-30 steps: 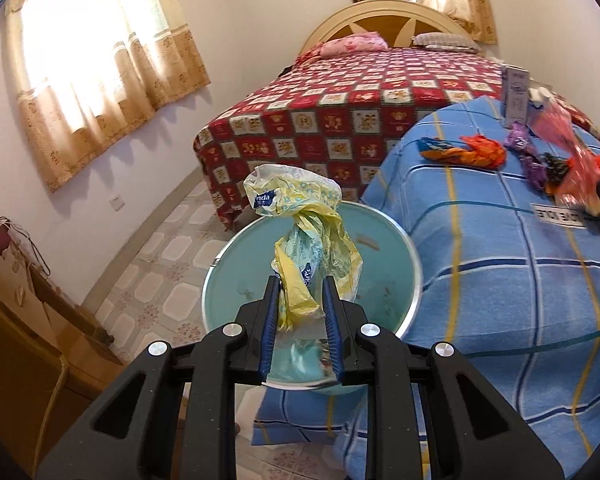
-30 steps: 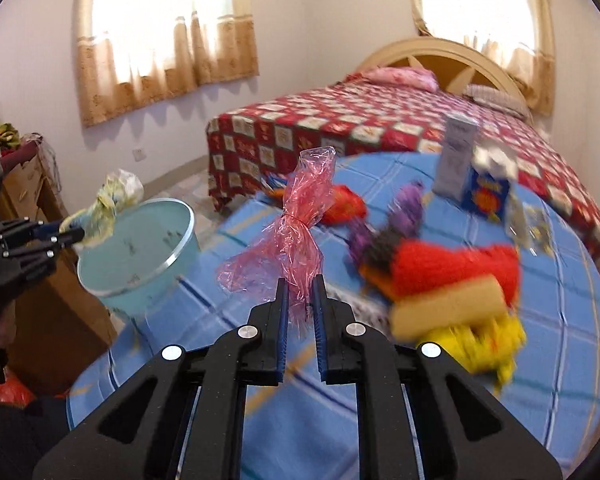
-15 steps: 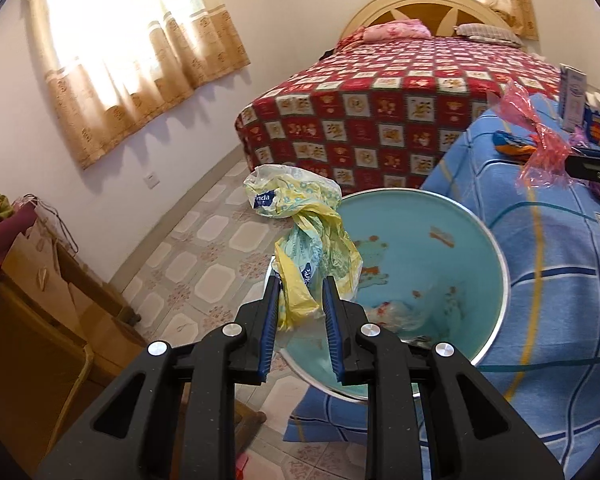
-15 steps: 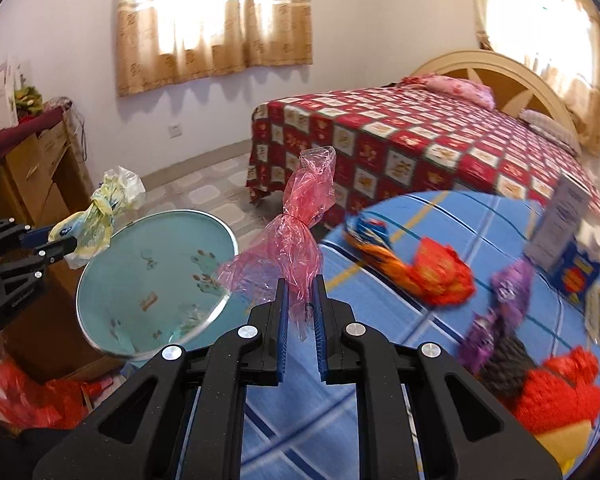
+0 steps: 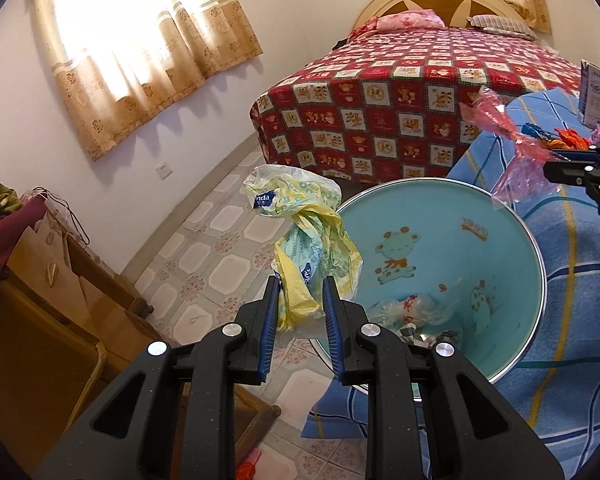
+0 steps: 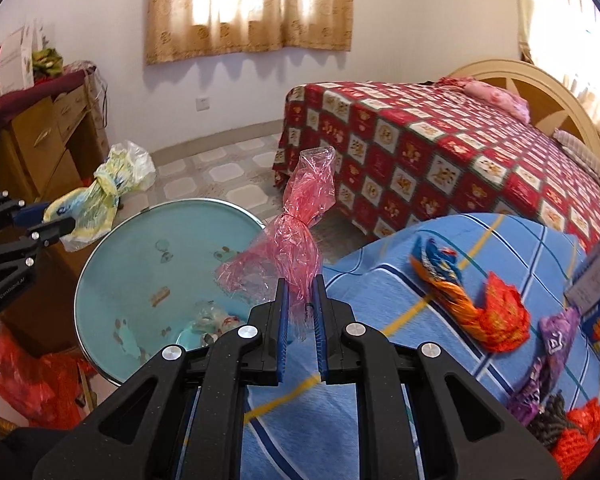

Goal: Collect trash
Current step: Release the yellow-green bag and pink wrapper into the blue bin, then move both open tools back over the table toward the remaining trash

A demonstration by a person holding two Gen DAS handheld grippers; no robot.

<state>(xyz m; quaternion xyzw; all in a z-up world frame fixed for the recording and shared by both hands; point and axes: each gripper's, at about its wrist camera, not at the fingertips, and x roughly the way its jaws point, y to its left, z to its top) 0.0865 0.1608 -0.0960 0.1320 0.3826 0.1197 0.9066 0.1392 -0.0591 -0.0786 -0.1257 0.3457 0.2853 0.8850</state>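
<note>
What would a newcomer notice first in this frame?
Most likely the two crumpled bags held up over the blue bin beside the table: the left gripper is shut on a yellow bag at the bin's near rim, and the right gripper is shut on a pink bag at the rim next to the table. Behind them, the red checked bed fills the background.

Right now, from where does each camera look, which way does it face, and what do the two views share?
Left wrist: sits on the left gripper, which pinches a yellow bag, facing the bin.
Right wrist: sits on the right gripper, which pinches a pink bag, facing the bin from the blue-clothed table.
Shared: bin, both bags, the red bed, each other's gripper.
</note>
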